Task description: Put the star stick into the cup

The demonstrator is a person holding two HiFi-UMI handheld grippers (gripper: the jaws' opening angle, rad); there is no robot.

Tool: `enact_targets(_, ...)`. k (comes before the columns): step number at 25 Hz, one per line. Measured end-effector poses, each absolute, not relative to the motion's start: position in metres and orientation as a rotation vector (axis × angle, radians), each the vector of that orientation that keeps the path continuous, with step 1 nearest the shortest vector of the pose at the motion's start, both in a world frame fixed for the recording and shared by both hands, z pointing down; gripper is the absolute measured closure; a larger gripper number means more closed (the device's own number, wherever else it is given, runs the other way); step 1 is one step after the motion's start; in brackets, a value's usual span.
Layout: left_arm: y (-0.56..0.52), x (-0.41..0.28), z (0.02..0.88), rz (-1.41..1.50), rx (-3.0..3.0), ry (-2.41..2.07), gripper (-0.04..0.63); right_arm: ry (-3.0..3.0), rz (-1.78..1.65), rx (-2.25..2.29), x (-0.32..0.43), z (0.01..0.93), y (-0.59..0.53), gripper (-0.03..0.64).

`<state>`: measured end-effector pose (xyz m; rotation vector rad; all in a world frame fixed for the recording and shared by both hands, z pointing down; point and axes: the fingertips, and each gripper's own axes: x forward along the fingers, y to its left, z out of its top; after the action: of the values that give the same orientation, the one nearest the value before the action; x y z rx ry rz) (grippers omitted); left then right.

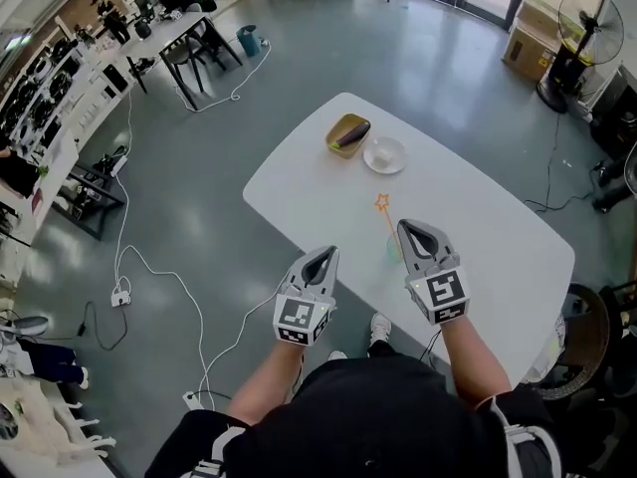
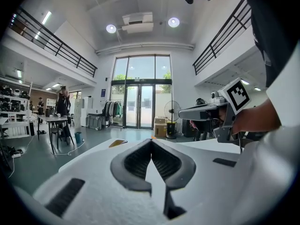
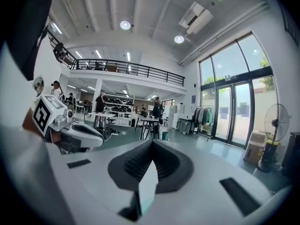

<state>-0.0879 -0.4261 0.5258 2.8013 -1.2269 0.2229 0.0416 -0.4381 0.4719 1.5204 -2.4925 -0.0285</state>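
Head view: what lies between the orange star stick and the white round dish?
Head view shows only bare white table between orange star stick and white round dish.

Bright daylight, ceiling lamps; fisheye edges; sharp.

White table (image 1: 478,217), bowl (image 1: 339,127), saucer (image 1: 384,154), fan (image 1: 587,18)
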Motion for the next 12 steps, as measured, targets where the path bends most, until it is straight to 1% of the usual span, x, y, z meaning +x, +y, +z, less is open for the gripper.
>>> enact_targets(12, -0.425, -0.071, 0.517, 0.199, 2.835, -1.186, 0.584, -2.496, -0.064, 1.599, 0.059, 0.457, -0.428, 0.612)
